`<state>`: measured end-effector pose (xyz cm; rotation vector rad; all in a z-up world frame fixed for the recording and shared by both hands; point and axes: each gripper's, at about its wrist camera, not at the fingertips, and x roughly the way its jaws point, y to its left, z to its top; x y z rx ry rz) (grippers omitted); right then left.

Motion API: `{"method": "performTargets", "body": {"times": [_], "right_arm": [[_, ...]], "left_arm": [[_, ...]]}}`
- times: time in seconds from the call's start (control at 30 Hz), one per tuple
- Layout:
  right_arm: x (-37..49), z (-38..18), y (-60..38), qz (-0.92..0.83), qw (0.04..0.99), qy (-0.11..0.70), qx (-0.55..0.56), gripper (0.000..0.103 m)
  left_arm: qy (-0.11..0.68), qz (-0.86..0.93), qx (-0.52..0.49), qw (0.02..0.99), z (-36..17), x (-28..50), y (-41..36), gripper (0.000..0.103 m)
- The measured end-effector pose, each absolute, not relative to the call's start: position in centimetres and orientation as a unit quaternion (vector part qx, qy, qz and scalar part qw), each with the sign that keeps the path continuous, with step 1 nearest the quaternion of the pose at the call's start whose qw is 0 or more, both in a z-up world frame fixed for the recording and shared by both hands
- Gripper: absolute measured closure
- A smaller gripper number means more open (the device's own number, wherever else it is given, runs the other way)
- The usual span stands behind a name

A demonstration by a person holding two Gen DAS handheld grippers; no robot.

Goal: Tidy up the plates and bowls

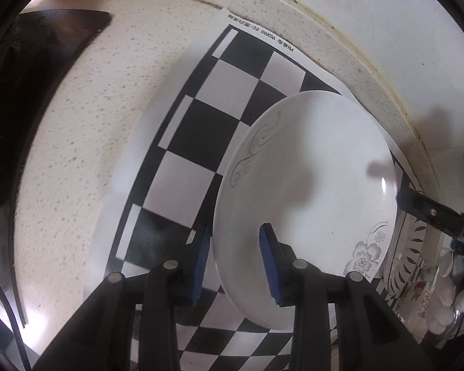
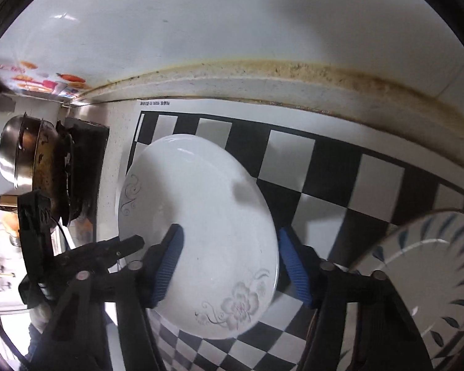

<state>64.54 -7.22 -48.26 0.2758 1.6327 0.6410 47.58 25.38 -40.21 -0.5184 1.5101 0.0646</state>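
A white plate with grey flower print (image 1: 309, 191) is tilted above the checkered mat (image 1: 201, 117). My left gripper (image 1: 235, 262) straddles its left rim, one blue pad above and one below; the jaws look partly open, grip unclear. In the right wrist view the same plate (image 2: 201, 232) lies between my right gripper's (image 2: 232, 262) blue pads, which are wide open around its near part. The left gripper (image 2: 108, 253) shows at the plate's left edge. A leaf-patterned plate (image 2: 433, 278) sits at the right.
The mat lies on a speckled counter (image 1: 77, 123) against a white wall (image 2: 232, 31). A dark stove (image 2: 83, 160) with steel pots (image 2: 21, 154) stands at the left. The leaf-patterned plate also shows at the right in the left wrist view (image 1: 408, 247).
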Motion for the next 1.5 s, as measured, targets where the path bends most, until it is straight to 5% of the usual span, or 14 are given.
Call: {"method": "performTargets", "body": {"times": [0.43,0.93,1.5], "right_arm": [[64.4,-50.8,-6.3,0.267,0.631,0.724,0.080,0.082],[62.7,-49.5,-6.7,0.288,0.640,0.706,0.091,0.087],[57.2,-41.4,-14.3,0.285,0.671,0.669,0.147,0.089]], "left_arm": [[0.673,0.016,-0.216,0.707,-42.6,50.8,24.5,0.078],[0.658,0.030,-0.231,0.716,-41.5,48.4,24.9,0.083],[0.637,-0.002,-0.211,0.741,-35.6,45.1,20.5,0.083]]}}
